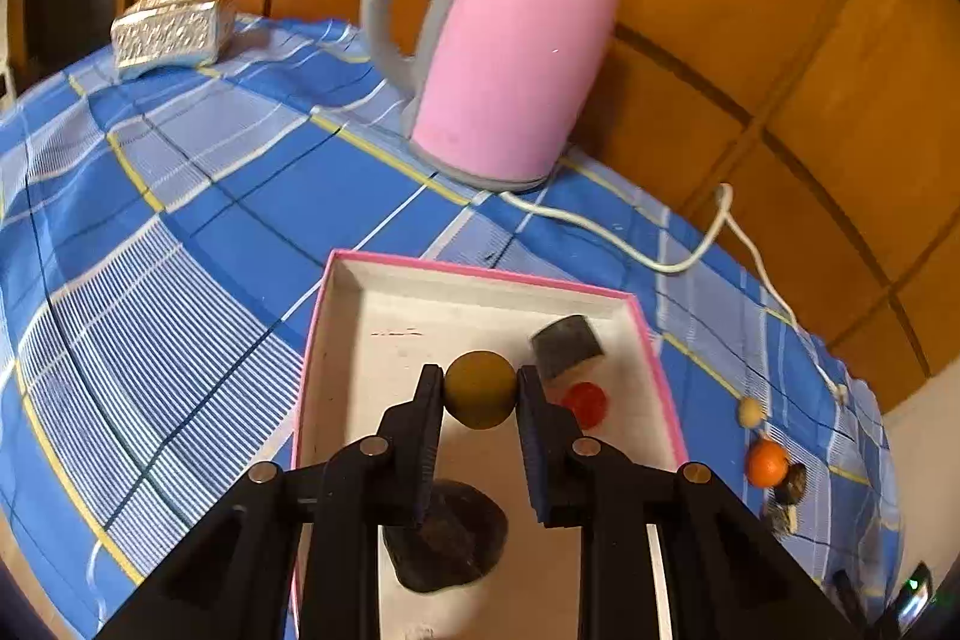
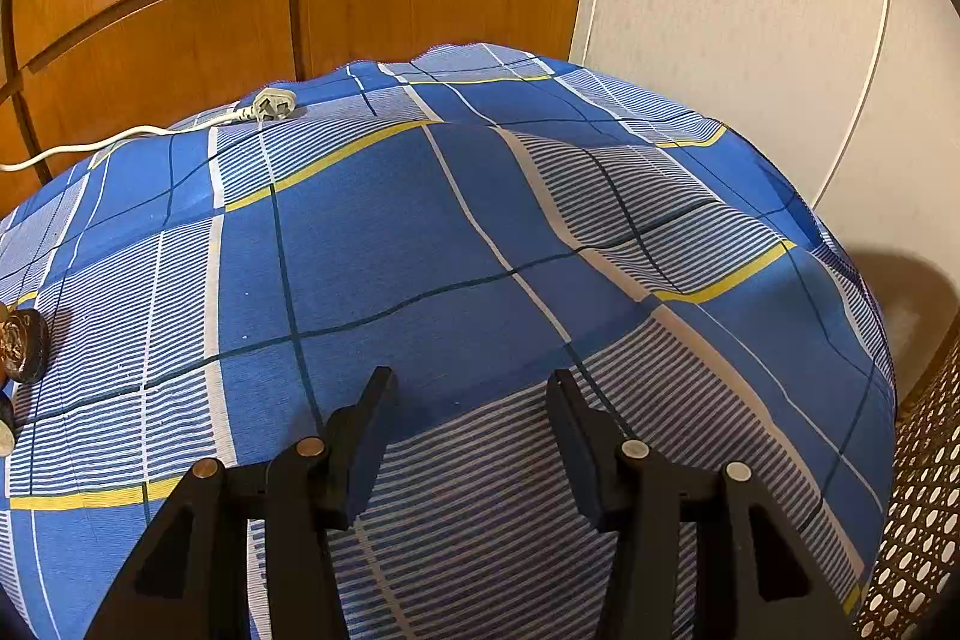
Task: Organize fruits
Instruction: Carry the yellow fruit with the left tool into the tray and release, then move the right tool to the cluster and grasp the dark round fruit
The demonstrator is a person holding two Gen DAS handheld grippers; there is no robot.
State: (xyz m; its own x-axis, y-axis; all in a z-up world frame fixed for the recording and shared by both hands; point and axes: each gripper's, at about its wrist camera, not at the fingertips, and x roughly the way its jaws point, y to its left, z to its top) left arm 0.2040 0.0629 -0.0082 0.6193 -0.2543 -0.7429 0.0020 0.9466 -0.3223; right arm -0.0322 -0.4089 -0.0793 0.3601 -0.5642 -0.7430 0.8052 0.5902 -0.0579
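My left gripper is shut on a round olive-yellow fruit and holds it above the pink-rimmed white box. Inside the box lie a small red fruit, a dark grey block and a dark rounded object partly hidden under my fingers. On the cloth to the right of the box are an orange fruit, a small pale fruit and dark items. My right gripper is open and empty over the blue checked cloth.
A pink kettle stands behind the box, its white cord trailing right to a plug. A tissue box sits far left. A dark round item lies at the right view's left edge. A woven basket stands beside the table.
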